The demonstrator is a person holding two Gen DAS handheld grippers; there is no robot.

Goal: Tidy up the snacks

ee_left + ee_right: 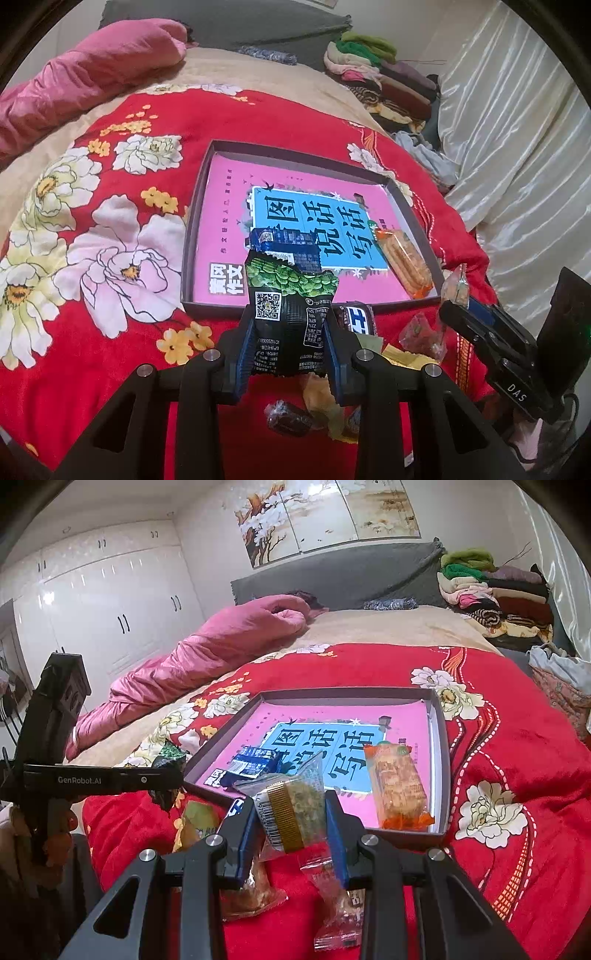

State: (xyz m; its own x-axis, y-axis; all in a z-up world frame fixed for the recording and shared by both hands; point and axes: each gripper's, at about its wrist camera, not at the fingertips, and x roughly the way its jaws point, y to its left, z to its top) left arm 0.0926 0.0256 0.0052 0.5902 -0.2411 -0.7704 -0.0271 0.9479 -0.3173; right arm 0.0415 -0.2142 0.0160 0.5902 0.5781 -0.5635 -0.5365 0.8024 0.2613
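My left gripper (290,343) is shut on a green-and-black pea snack packet (290,299), held just before the near edge of the shallow dark box (192,236). My right gripper (291,834) is shut on a clear-wrapped cake with a gold band (295,812), near the box's front edge (207,790). In the box lie a blue packet (284,245) (253,764) and an orange-wrapped biscuit pack (404,258) (400,790), on a pink and blue book cover. The right gripper shows in the left wrist view (461,306); the left gripper shows in the right wrist view (166,775).
Loose snacks lie on the red floral quilt (110,332) in front of the box: a dark candy (288,421), a yellow wrapper (321,402), clear-wrapped pieces (332,897). A pink duvet (207,653) lies to the left. Folded clothes (491,594) are stacked at the headboard.
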